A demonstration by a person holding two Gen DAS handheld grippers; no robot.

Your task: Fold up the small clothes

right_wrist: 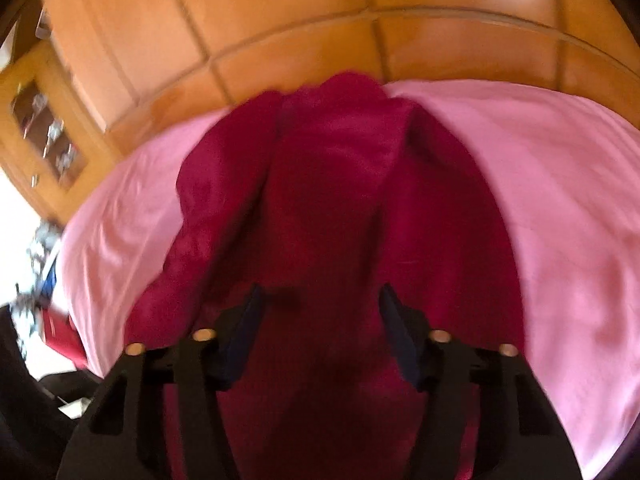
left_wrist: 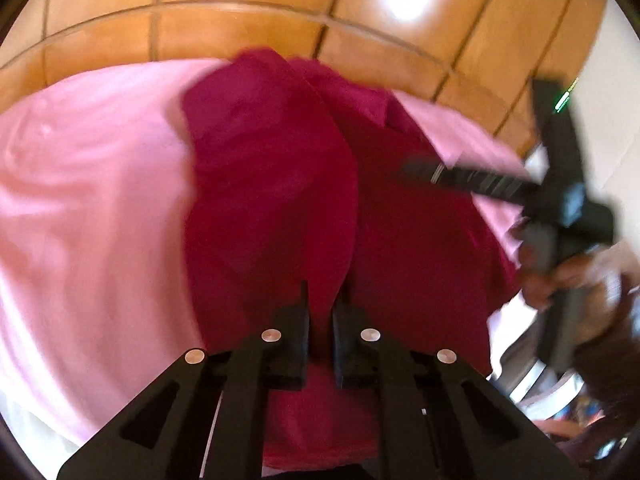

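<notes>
Right, left gripper point(left_wrist: 320, 312) jaws pinch a fold of the one crimson garment point(left_wrist: 272, 184). Right gripper point(right_wrist: 320, 308) jaws spread wide, cloth btwn and under them. One pink sheet point(left_wrist: 88, 208), two grippers.

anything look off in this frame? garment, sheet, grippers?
Nothing damaged or spilled. The red garment is bunched into ridges on the pink sheet, not flat, as expected mid-fold. The left gripper is pinched on a fold of it; the right gripper is open over the cloth. Both views are motion-blurred.
</notes>
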